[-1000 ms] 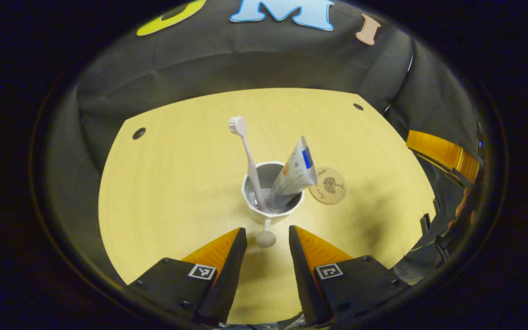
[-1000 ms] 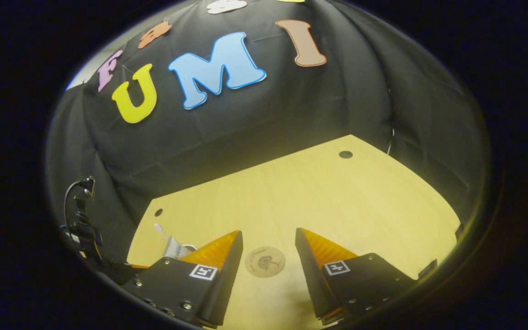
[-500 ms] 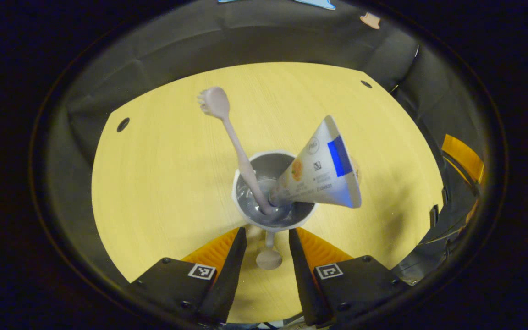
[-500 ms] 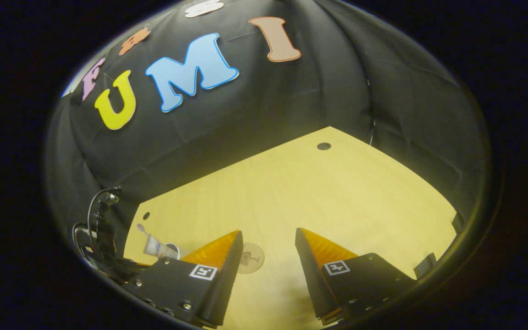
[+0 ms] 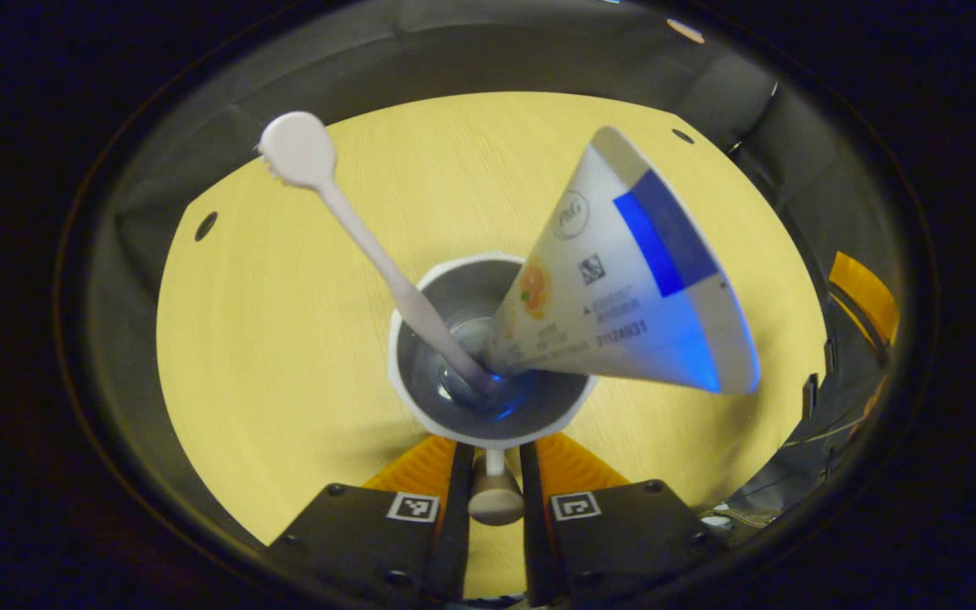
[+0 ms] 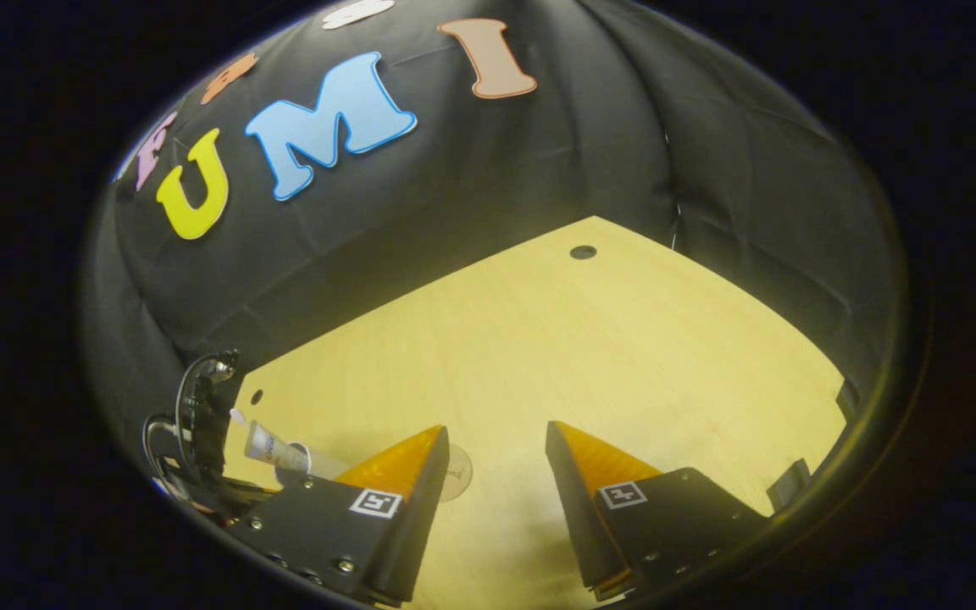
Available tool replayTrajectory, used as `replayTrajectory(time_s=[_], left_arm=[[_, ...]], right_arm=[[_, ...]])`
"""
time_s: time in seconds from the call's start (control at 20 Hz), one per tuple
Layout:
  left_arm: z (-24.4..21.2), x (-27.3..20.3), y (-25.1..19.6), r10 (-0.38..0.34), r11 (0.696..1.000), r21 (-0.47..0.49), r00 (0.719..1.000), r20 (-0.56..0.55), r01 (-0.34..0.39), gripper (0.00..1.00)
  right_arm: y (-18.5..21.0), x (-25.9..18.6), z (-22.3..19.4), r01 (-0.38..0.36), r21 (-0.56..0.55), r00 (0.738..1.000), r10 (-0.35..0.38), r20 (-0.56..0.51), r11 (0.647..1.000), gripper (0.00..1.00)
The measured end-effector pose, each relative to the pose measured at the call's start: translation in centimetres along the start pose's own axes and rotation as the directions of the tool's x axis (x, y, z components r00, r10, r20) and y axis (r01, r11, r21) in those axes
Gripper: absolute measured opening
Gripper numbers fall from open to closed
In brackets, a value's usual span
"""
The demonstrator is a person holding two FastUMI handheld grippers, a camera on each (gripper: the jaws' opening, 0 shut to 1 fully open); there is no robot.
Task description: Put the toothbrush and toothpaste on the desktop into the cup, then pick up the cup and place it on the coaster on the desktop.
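Observation:
A white cup with a grey inside holds a pale toothbrush, head up and leaning left, and a white and blue toothpaste tube leaning right. My left gripper is shut on the cup's knobbed handle, one finger on each side. In the right gripper view the right gripper hangs open over the table with nothing in it. The round coaster peeks out beside its left finger. The toothpaste tube also shows at the far left there.
The yellow wooden table has small dark holes near its far corners. Black cloth walls close it in at the back and sides. The other gripper shows at the right edge of the left gripper view.
My left gripper moved in on the cup and shut on its handle, so the cup now looks much larger. The right gripper drifted a little, so the coaster slid behind its left finger.

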State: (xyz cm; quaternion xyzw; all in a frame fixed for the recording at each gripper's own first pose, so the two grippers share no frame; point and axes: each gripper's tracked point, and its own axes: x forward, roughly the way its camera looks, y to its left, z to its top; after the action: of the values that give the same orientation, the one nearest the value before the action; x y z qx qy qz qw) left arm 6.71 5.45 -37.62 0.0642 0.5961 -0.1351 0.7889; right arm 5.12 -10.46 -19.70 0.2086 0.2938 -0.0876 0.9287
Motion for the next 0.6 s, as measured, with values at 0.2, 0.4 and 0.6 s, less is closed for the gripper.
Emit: replayTrajectory(time_s=[0.2,0.4,0.6], left_arm=[[0.1,0.3,-0.2,0.013,1.0,0.014,0.999,0.03,-0.013,0.3],[0.2,-0.1,-0.8,0.006,1.0,0.023,0.999,0.038,-0.007,0.3],[0.9,-0.3,-1.5,0.015,0.998,0.054,0.999,0.051,-0.018,0.29]], right_arm=[[0.0,0.5,-0.3,0.002,0.0,1.0,-0.002,-0.017,1.0,0.7],[0.1,0.7,-0.4,0.001,-0.004,1.0,-0.001,-0.027,1.0,0.7],[-0.3,0.6,-0.4,0.004,0.0,1.0,-0.004,-0.03,1.0,0.7]])
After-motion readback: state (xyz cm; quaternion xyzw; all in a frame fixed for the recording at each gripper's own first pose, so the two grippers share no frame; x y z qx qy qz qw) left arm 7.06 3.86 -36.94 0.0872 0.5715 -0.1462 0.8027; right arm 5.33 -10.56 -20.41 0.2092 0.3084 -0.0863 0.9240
